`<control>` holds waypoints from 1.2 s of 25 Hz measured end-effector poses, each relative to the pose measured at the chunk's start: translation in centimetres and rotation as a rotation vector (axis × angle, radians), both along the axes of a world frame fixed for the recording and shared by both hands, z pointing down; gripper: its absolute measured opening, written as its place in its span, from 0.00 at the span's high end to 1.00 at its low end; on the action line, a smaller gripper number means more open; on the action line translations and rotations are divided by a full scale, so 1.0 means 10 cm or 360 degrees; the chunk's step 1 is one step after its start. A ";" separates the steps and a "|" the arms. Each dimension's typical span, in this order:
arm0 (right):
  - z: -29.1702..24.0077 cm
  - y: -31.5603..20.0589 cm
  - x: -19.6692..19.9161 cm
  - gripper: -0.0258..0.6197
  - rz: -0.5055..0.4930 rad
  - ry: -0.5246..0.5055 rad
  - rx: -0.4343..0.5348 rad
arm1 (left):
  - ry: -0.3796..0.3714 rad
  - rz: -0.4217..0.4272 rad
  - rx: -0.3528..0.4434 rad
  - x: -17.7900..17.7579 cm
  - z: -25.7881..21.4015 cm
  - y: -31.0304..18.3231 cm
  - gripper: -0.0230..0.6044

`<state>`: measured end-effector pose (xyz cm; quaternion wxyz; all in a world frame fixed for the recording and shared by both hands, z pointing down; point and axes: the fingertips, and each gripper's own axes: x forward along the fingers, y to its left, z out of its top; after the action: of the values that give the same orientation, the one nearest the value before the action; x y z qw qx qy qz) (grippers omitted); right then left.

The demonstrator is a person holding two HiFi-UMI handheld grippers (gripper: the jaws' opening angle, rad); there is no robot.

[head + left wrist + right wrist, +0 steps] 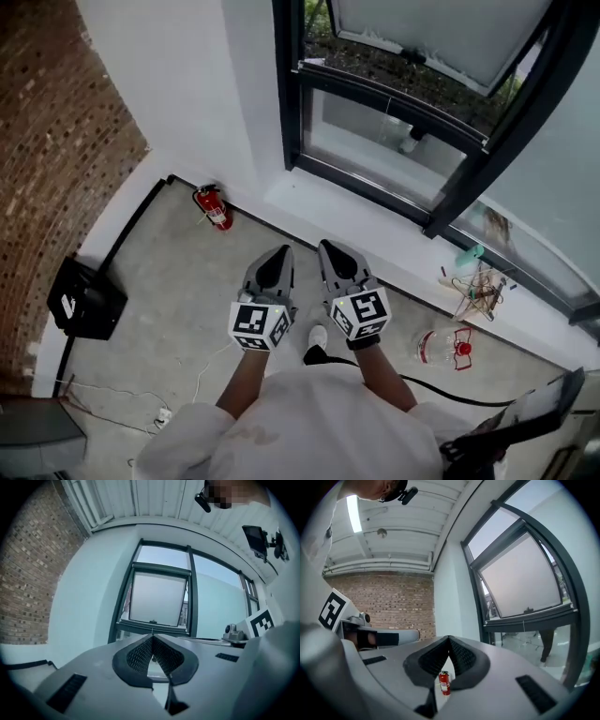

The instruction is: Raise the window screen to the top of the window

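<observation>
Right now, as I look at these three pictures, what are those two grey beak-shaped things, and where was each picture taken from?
There is no robot here. A person holds a tool in each hand: the left gripper and the right gripper, each with two jaws. The head view comes from a camera on the person's head, looking down. The two gripper views come from cameras riding on the grippers, looking along their jaws. Both pairs of jaws are closed on nothing. Ahead is the window, with one pane tilted open. On the floor stand a red fire extinguisher and a black box. Loose wires lie by the window.
</observation>
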<state>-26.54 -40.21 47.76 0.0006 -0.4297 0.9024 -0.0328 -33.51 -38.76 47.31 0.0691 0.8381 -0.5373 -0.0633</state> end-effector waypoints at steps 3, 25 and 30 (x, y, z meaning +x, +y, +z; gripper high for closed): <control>-0.10 -0.43 0.29 0.96 0.0082 0.0016 0.0038 | -0.0019 0.0053 0.0032 0.23 -0.10 -0.50 0.96; 0.00 -3.19 1.18 0.96 0.0650 0.0111 0.0028 | -0.0042 0.0643 0.0097 1.24 -0.10 -3.55 0.96; -0.04 -3.80 1.28 0.96 0.0803 0.0103 0.0015 | 0.0002 0.0774 0.0070 1.27 -0.16 -4.18 0.96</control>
<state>-13.77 -78.26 47.31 -0.0179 -0.6422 0.7662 -0.0137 -20.82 -80.52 45.74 0.0642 0.9442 -0.3181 -0.0570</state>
